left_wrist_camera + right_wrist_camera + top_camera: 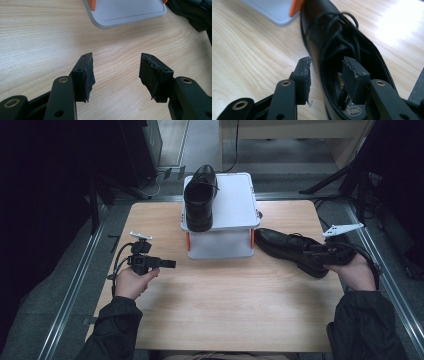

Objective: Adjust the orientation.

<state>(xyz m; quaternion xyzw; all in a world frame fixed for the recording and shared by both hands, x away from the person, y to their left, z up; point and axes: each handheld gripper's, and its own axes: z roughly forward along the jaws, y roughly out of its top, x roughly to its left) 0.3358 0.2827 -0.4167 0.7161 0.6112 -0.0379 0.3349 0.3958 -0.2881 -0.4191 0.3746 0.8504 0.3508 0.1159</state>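
So the right gripper (pixel 325 62) has its jaws apart, straddling the side wall of the black shoe (pixel 290 249) lying on the table (pixel 225 305) just beside the white rack (pixel 220 237); nothing's pinched yet from what I can see. That wall is thin and floppy (one pad inside, one outside), so I'd guess a shallow bite lets the shoe swing or slip out once lifted. Left gripper (pixel 115 71) is open and empty over bare wood, so no backup there.

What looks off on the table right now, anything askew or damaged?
The black pads on the left gripper and right gripper look frayed and torn at their edges. One black shoe sits on the white rack; the other shoe lies angled on the table.
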